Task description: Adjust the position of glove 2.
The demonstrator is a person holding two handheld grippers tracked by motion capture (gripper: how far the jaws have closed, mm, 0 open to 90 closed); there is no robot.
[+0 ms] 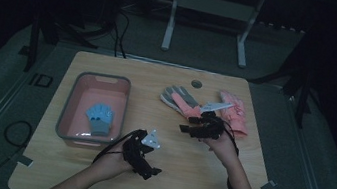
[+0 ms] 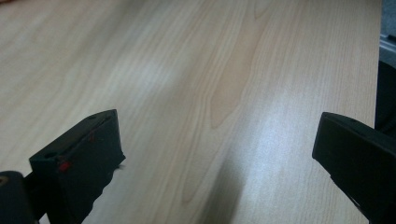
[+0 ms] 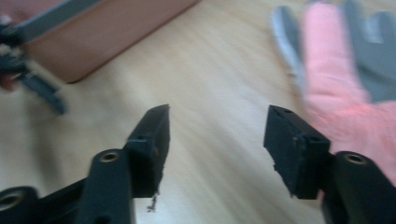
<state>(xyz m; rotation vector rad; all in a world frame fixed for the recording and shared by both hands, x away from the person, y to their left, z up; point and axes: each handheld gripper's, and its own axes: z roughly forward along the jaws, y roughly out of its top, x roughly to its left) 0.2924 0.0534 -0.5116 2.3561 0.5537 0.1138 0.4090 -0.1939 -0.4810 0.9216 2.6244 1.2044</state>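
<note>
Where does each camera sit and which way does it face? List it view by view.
High view: above the person's side, looking forward and down on the table; both forearms and grippers show.
Left gripper view: on the left gripper, looking down at bare wood between open jaws.
Right gripper view: on the right gripper, facing the pink glove and tub; jaws apart, nothing between.
Shared: high and right gripper views both show glove and tub.
</note>
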